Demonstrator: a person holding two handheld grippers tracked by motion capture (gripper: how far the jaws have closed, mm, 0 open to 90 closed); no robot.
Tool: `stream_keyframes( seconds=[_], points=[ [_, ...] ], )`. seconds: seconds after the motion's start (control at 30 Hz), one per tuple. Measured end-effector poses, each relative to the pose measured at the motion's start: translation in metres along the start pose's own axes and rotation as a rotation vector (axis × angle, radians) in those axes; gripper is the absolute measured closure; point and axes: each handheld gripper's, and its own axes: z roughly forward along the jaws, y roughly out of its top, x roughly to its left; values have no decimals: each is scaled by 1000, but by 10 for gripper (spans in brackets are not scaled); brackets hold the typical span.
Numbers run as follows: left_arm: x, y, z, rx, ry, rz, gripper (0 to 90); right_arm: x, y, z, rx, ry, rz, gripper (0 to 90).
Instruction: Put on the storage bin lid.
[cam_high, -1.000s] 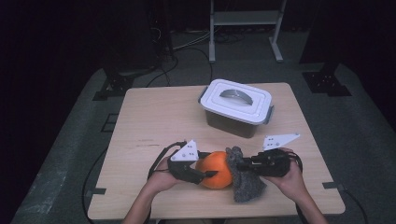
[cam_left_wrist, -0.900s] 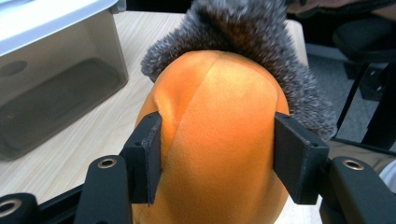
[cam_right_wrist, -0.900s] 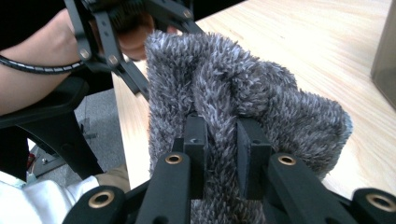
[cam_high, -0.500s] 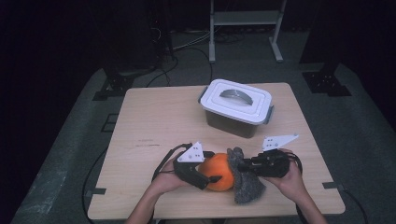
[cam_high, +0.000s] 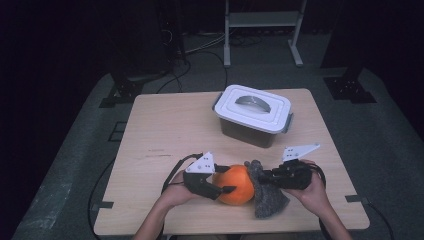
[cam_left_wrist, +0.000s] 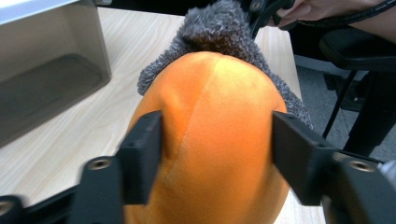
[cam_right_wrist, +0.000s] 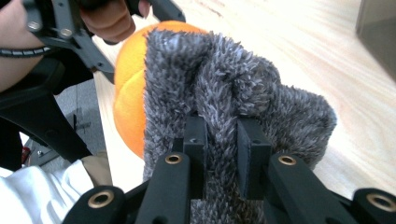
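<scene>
Orange plush ball (cam_high: 235, 184): lies on the desk (cam_high: 165, 130) near the front edge, between the two hands, touching the grey cloth on its right side.
Grey fuzzy cloth (cam_high: 267, 192): bunched against the ball; its lower end reaches toward the front edge of the desk.
Left tongs (cam_high: 220, 189): jaws stand on either side of the ball and have just been closing on it; in the left gripper view the pads (cam_left_wrist: 144, 154) meet the plush on both flanks and appear to press it, though the contact is partly blurred.
Right tongs (cam_right_wrist: 223, 140): clamped tight on a fold of the grey cloth, the pile squeezed up between the two pads.
Lidded bin (cam_high: 254, 114): white lid with a recessed handle, dark body; stands toward the back right of the desk, well apart from the ball.
Open room, left: the left half of the desk is bare wood from front to back edge.
Open room, centre: a bare strip lies between the bin and the grippers.
Front margin: narrow; ball and cloth sit close to the near edge.
</scene>
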Motion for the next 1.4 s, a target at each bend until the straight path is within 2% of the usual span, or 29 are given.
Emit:
stream_keyframes(
  seconds=[0.07,0.1,0.17,0.2,0.23,0.27,0.37,0.43,0.47,0.5,0.57,0.63,0.7,0.83,0.87,0.9,0.93,1.03,1.13,1.2,1.27,1.37,1.4],
  points=[
    [0,1,-1,-5,3,-4,419,1,2,-2,-6,-3,-1,757],
    [1,2,-3,-13,11,-9,431,5,7,-10,-37,-18,-15,759],
    [1,3,-4,-15,20,-10,441,9,13,-16,-71,-6,-25,759],
    [1,3,-4,-15,20,-10,448,9,13,-16,-71,-6,-25,759],
    [-1,6,-5,-15,29,-9,451,18,21,-21,-101,5,-51,759],
    [-2,7,-4,-15,33,-4,452,21,23,-22,-109,12,-58,759],
    [-4,9,-1,-9,39,8,452,27,27,-19,-106,13,-80,759],
    [-5,9,2,-5,35,12,435,29,27,-11,-68,6,-90,759],
    [-6,8,4,7,32,15,417,27,24,-6,-46,-2,-93,759],
    [-5,7,6,8,22,14,340,24,20,-2,-31,13,-74,761],
    [-4,6,7,2,22,10,263,20,16,-1,-28,19,-62,762],
    [-2,5,8,22,20,1,181,16,13,-3,-28,10,-48,762],
    [1,1,11,43,21,-12,155,12,10,-6,-28,4,-34,762],
    [2,-5,16,58,-2,-17,166,3,3,-10,-27,-9,-5,761],
    [2,-5,16,58,-2,-17,206,3,3,-10,-27,-9,-5,761],
    [0,-4,15,57,-13,-4,206,1,2,-12,-24,-12,1,761],
    [-1,-4,13,49,-38,5,277,-3,-2,-14,-16,-33,9,760],
    [-2,-3,12,35,-63,12,312,-9,-6,-16,-7,-45,28,759],
    [-2,-3,14,39,-58,13,261,-11,-7,-16,-6,-38,41,759],
    [0,-4,19,70,-8,-11,156,-12,-8,-16,-3,-36,44,759],
    [1,-6,21,77,0,-16,103,-12,-8,-16,-4,-32,44,759],
    [5,-11,27,84,-27,-42,104,-11,-8,-15,-2,-25,40,759],
    [4,-11,26,77,-36,-32,188,-11,-8,-15,-1,-25,39,759]
  ],
)
